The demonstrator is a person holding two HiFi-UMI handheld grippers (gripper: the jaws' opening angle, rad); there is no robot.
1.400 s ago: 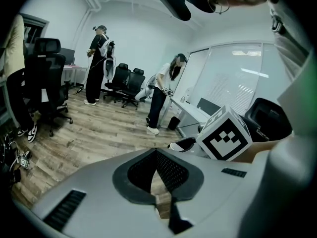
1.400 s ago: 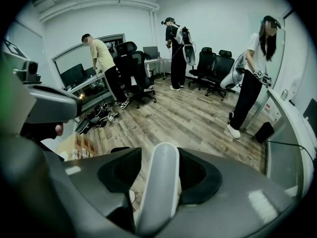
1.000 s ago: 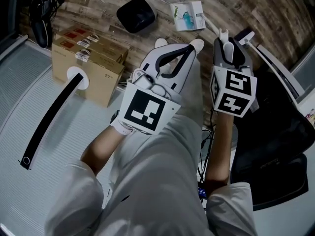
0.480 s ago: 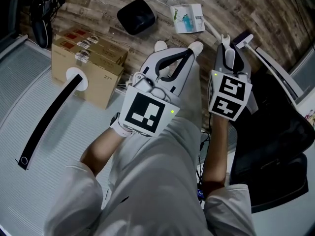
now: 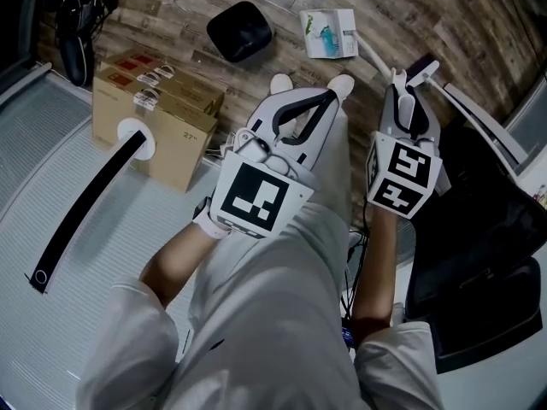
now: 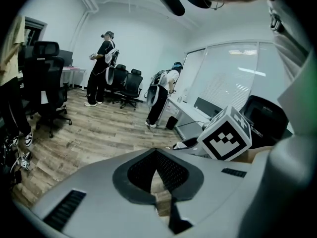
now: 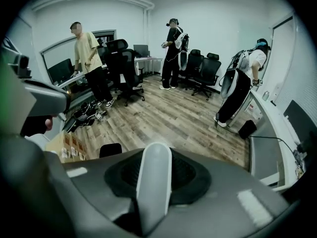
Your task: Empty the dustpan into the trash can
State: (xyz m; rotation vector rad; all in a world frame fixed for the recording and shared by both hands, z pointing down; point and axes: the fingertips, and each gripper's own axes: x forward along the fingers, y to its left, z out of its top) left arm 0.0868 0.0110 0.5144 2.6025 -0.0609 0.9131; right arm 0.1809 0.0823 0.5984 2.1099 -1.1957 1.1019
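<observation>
The black trash can [image 5: 241, 30] stands on the wood floor ahead of my feet. My right gripper [image 5: 402, 94] is at the right, shut on a white rounded handle [image 7: 153, 182] that rises between its jaws [image 7: 154, 157]. Those jaws have just been closing with the handle between them. The handle's tip [image 5: 393, 78] pokes out past the fingers, and the dustpan's pan is hidden. My left gripper [image 5: 328, 94] hangs above my legs with its fingertips together and nothing held [image 6: 156, 153].
A cardboard box [image 5: 154, 118] sits on the floor to the left, with a long black strip [image 5: 85, 203] leaning from it. A printed packet [image 5: 326, 31] lies near the can. A black office chair [image 5: 479, 229] stands close on the right. Several people [image 7: 171, 53] stand farther off.
Both grippers have drifted a little forward, away from my body, the right one also slightly rightward. The white handle stays in the right gripper.
</observation>
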